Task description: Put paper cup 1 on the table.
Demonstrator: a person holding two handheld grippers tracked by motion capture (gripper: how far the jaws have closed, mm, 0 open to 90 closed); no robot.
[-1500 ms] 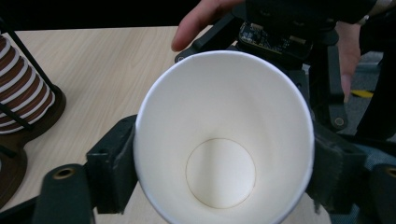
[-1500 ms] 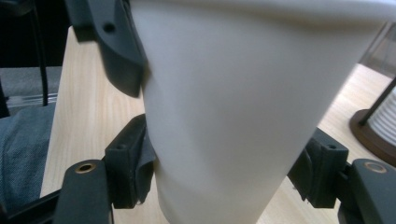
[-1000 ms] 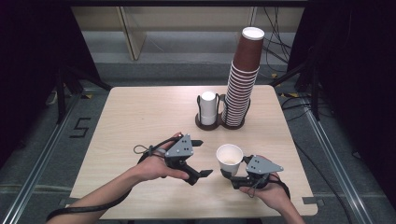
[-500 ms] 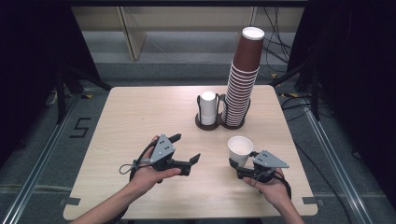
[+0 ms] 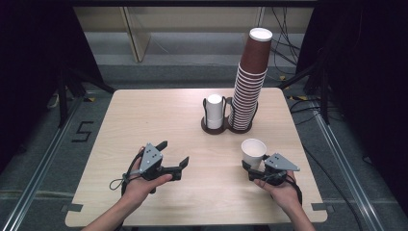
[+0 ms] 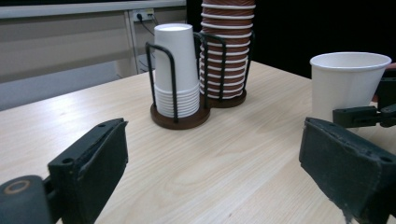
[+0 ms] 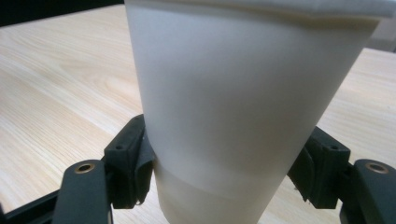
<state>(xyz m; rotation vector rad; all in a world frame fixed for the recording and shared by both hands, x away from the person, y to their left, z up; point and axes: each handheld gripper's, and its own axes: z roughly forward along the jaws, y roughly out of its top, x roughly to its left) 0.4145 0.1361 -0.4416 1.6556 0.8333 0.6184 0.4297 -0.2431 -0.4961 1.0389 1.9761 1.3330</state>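
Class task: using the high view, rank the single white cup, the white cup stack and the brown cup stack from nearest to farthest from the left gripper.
1. Single white cup, at the right, clamped in the right gripper.
2. White cup stack, in the holder's near ring.
3. Brown cup stack, just behind it.

Measured from the left gripper.

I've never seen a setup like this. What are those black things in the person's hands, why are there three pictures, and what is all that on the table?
A person holds a hand-operated clamp with two black jaws in each hand. One picture looks down from above the wooden table; the other two come from small cameras riding on each clamp, looking along its jaws. The right gripper is shut on a white paper cup, upright, mouth up. The left gripper stands open, with nothing between its jaws. Farther back, a dark wire holder carries a short stack of white cups and a tall stack of brown cups, side by side.
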